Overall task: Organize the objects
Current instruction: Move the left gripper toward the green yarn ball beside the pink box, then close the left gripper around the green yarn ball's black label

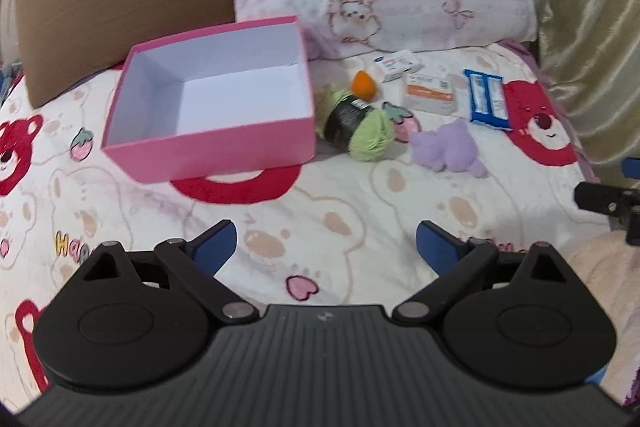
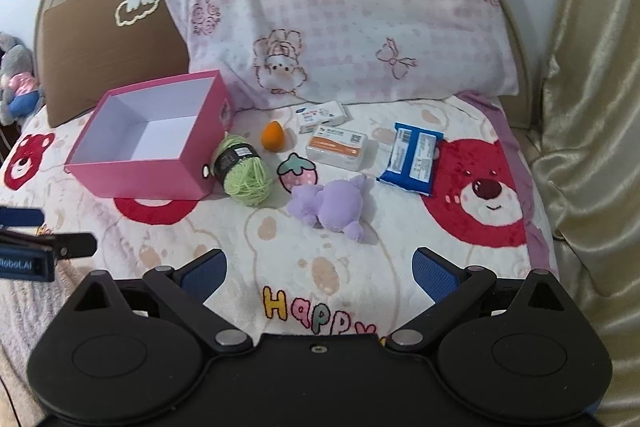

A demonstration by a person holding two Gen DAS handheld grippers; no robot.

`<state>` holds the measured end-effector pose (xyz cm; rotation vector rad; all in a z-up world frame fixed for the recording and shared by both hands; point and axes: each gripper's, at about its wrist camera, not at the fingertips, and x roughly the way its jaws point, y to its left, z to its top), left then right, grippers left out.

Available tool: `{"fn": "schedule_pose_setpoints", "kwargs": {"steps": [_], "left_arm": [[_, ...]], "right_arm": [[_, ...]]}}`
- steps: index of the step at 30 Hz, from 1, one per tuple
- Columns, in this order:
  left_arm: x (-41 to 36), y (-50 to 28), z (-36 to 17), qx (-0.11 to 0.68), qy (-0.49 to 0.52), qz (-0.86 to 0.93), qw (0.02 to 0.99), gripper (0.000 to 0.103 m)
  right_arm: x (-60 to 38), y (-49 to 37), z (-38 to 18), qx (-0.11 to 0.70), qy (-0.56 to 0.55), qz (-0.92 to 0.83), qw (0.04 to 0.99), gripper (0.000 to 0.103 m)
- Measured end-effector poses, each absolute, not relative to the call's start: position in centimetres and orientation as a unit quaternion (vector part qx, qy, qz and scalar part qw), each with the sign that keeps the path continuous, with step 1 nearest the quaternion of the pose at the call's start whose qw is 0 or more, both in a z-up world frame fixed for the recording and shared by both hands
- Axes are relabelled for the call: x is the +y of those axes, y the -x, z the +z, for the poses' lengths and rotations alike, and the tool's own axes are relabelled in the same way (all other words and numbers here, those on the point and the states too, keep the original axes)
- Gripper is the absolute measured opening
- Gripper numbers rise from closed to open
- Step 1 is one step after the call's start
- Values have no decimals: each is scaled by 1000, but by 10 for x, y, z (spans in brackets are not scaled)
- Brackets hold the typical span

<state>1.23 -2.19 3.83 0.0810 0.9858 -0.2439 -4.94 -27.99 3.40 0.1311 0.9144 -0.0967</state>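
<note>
An empty pink box (image 1: 208, 147) (image 2: 136, 179) with a white inside sits on the bed. Right of it lie a green yarn ball (image 1: 360, 127) (image 2: 244, 173), an orange egg-shaped sponge (image 1: 365, 85) (image 2: 273, 135), a purple plush toy (image 1: 448, 149) (image 2: 336, 207), two small white cartons (image 1: 430, 93) (image 2: 338, 147) and a blue packet (image 1: 488, 99) (image 2: 412, 157). My left gripper (image 1: 326, 247) is open over the bedspread, short of the box, with nothing between its fingers. My right gripper (image 2: 320, 277) is open too, short of the plush toy.
A bear-print bedspread (image 2: 480, 211) covers the bed. A large pink pillow (image 2: 340, 7) and a brown cushion (image 1: 112, 7) lean at the head. A gold curtain (image 2: 592, 107) hangs along the right side. A grey soft toy (image 2: 16, 79) sits at the far left.
</note>
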Motion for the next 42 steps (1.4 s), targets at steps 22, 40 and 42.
{"fn": "schedule_pose_setpoints", "kwargs": {"steps": [22,40,42], "left_arm": [[-43,-90,24,408,57,-170,895,76],[-43,-135,-69,396,174,-160,887,71],[-43,-134,-78,391,176,-158,889,70]], "right_arm": [[-224,-26,-6,298,65,204,930,100],[-229,-84,-92,332,117,239,905,97],[-226,-88,-99,337,134,232,903,97]]}}
